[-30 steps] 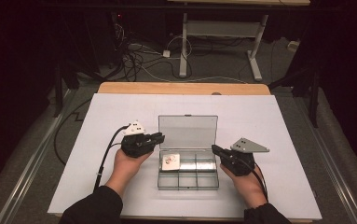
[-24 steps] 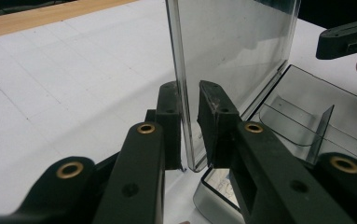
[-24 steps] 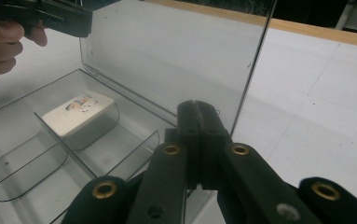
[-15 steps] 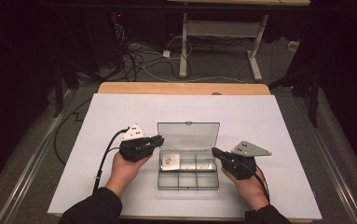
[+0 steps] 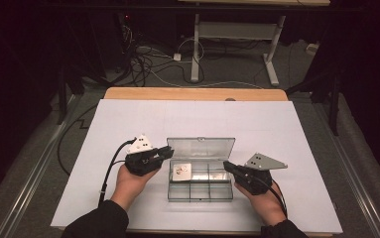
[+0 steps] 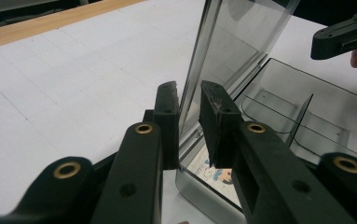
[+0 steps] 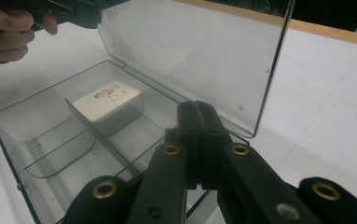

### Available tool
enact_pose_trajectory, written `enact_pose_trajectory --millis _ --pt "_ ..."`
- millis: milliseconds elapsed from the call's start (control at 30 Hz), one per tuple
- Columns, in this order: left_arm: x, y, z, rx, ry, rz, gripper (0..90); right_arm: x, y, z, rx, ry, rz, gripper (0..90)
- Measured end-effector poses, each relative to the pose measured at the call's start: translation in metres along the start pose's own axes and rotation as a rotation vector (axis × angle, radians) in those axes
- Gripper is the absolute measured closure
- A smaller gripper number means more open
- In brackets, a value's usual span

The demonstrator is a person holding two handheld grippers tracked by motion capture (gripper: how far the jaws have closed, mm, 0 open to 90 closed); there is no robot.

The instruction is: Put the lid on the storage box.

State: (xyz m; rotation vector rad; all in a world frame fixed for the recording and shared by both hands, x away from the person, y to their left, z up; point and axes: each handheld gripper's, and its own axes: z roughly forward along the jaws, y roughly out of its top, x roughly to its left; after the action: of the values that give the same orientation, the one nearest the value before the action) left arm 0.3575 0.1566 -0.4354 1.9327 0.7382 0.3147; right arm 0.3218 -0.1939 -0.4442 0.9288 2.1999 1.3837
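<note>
1. The left gripper (image 5: 163,153) has its jaws set narrow, one on each side of the edge of the clear lid (image 5: 201,148). In the left gripper view the lid edge (image 6: 223,56) passes between the two black pads, and the right pad seems to lie on it. I cannot tell if the left pad touches it too.

2. The right gripper (image 5: 225,165) has its jaws fully closed with nothing between them. In the right gripper view the two tips (image 7: 197,114) are pressed together just over the near wall of the box.

3. The clear plastic box (image 5: 200,193) sits on the white table cover (image 5: 296,148), near the person's edge, between the two hands. Its lid stands up nearly upright from the far side of the box.

4. The box is divided into compartments. A small white piece with a printed picture (image 5: 181,171) lies in the far left compartment; in the right gripper view it (image 7: 107,100) rests against the divider.

5. The left hand (image 5: 130,183) holds its gripper at the left side of the box, and the right hand (image 5: 264,203) holds its gripper at the right side.

6. Beyond the white cover, a strip of the wooden table (image 5: 192,93) shows at the far edge.
</note>
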Motion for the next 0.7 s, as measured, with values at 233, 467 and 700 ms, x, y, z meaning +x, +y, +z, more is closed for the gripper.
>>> enact_pose_trajectory --millis 233,467,700 --pt "-0.003 -0.002 -0.003 0.004 -0.005 0.005 73.9 0.000 -0.002 -0.005 0.000 0.003 0.006 90.0" --pt "-0.008 -0.005 -0.006 0.012 -0.003 0.021 73.5 0.003 -0.006 -0.010 0.006 0.009 0.008 90.0" --pt "-0.018 -0.009 -0.010 0.040 0.005 0.058 70.3 0.008 -0.009 -0.011 0.020 0.013 -0.002 90.0"
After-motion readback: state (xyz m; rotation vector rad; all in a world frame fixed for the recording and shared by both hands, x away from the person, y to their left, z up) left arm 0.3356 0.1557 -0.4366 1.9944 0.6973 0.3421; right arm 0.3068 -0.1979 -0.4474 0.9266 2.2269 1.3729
